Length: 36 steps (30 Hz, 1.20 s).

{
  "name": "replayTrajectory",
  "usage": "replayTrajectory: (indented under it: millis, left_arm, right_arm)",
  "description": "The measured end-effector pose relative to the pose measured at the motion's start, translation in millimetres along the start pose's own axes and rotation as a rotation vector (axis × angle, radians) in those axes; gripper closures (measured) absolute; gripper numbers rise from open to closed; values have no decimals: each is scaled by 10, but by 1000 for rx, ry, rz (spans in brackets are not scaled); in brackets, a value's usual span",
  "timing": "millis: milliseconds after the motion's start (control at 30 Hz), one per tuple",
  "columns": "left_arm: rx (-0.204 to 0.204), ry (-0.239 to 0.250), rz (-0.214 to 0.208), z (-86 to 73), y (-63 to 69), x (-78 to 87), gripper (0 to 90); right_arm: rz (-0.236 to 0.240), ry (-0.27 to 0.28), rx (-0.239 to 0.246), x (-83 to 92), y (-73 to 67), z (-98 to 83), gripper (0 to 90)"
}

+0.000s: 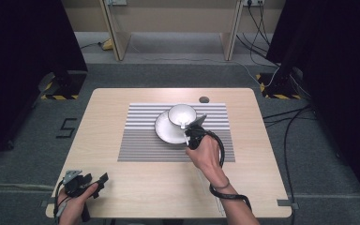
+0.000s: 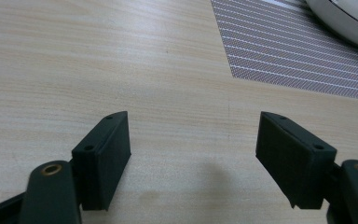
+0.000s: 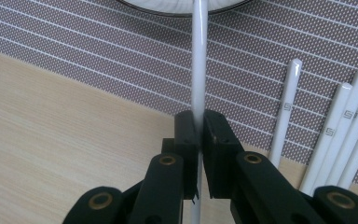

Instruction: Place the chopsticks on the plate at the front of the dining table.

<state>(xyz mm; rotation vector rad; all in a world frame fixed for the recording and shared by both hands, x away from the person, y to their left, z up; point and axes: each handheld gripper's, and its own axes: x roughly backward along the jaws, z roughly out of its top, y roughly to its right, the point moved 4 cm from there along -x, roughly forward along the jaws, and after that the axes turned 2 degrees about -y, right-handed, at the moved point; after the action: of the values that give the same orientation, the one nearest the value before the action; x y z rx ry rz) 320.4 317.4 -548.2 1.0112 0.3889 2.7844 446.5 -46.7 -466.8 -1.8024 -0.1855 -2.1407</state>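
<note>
Right gripper view: white chopstick points straight ahead toward the plate.

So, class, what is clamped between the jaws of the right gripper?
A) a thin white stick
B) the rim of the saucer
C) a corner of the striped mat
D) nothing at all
A: in the right gripper view the right gripper has its jaws pressed shut on a thin white stick.
</note>
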Motion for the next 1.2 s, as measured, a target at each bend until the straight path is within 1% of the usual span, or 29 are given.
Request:
replayTrajectory:
  millis: [567, 1200]
  left_arm:
    - [1, 1, 0, 1, -7, 2, 253]
    - [3, 2, 2, 1, -11, 2, 253]
  right_arm:
    - [11, 2, 13, -34, -116, 81, 854]
    - [13, 1, 22, -98, -193, 173, 854]
